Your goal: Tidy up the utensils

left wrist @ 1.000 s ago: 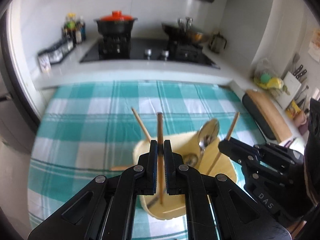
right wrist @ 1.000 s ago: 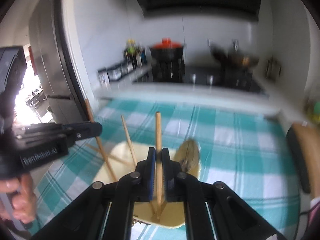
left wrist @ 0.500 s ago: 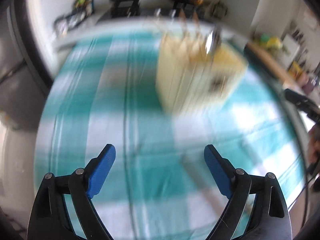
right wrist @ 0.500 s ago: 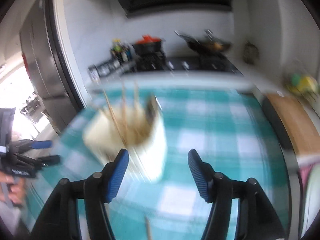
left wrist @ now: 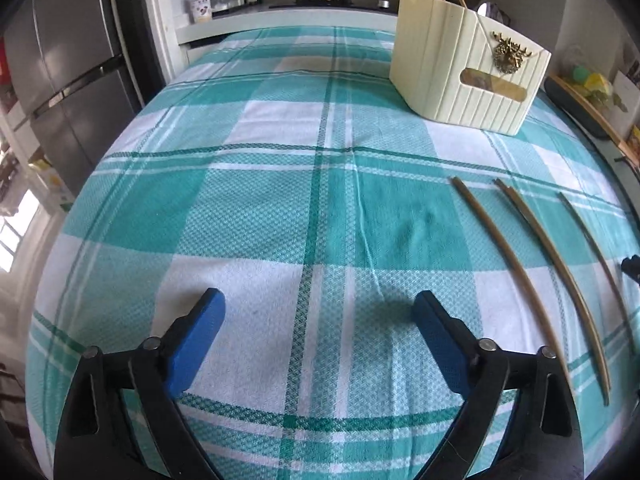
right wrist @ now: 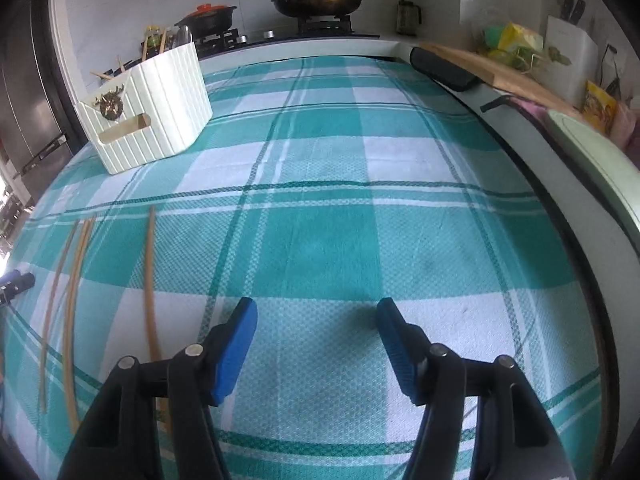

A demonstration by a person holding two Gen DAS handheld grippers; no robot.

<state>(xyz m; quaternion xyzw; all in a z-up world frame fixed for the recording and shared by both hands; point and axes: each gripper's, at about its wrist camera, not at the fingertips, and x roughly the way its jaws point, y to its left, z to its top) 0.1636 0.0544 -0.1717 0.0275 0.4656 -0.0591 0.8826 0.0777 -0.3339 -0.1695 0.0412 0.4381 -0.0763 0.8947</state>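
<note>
A cream ribbed utensil holder (left wrist: 468, 68) stands on the green checked tablecloth, far right in the left wrist view and far left in the right wrist view (right wrist: 148, 112). Chopsticks and a spoon stick out of its top. Three wooden chopsticks (left wrist: 548, 256) lie loose on the cloth, right of my left gripper (left wrist: 318, 312) and left of my right gripper (right wrist: 316, 320); in the right wrist view they lie at the left (right wrist: 149, 280). Both grippers are open, empty and low over the cloth.
A stove with a black pot (right wrist: 208, 16) and a frying pan (right wrist: 320, 0) lies beyond the table. A wooden cutting board (right wrist: 492, 68) and a knife block (right wrist: 568, 56) sit on the right counter. A fridge (left wrist: 68, 72) stands at the left.
Both grippers released the chopsticks they held over the holder, opened, and pulled back and down to the near side of the table. The holder now stands far off.
</note>
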